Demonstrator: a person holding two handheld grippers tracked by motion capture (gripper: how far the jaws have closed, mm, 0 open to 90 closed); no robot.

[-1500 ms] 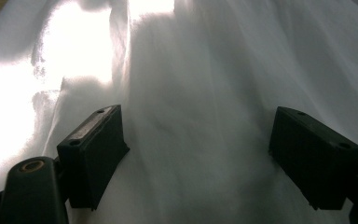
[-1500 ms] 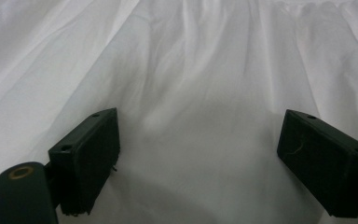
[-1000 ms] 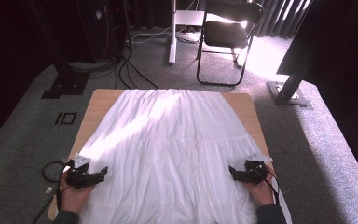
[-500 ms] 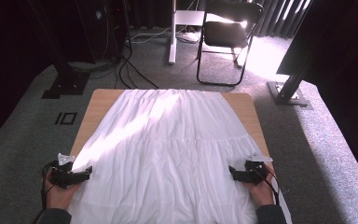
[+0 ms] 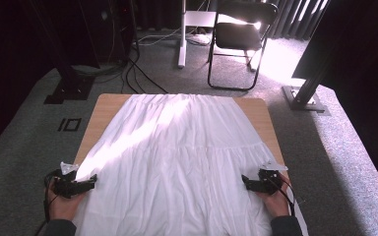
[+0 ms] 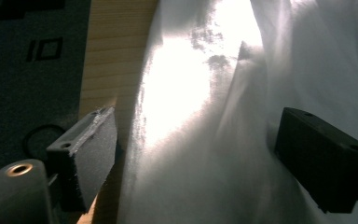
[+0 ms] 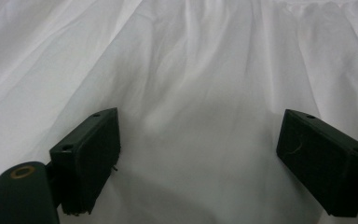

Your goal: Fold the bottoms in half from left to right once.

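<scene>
White skirt fabric [image 5: 177, 162] lies spread on the wooden table [image 5: 96, 115], long axis running away from both tools. The left tool [image 5: 86, 183], moved out to the cloth's left edge since a second ago, has just been opening, jaws straddling the hem unclenched; the right tool [image 5: 246, 183] gapes over cloth, suggesting a regrip.

A cloth [image 5: 177, 157] lies spread over the table [image 5: 96, 118] at frame centre, with a chair [image 5: 236, 39] behind it, upper middle.
</scene>
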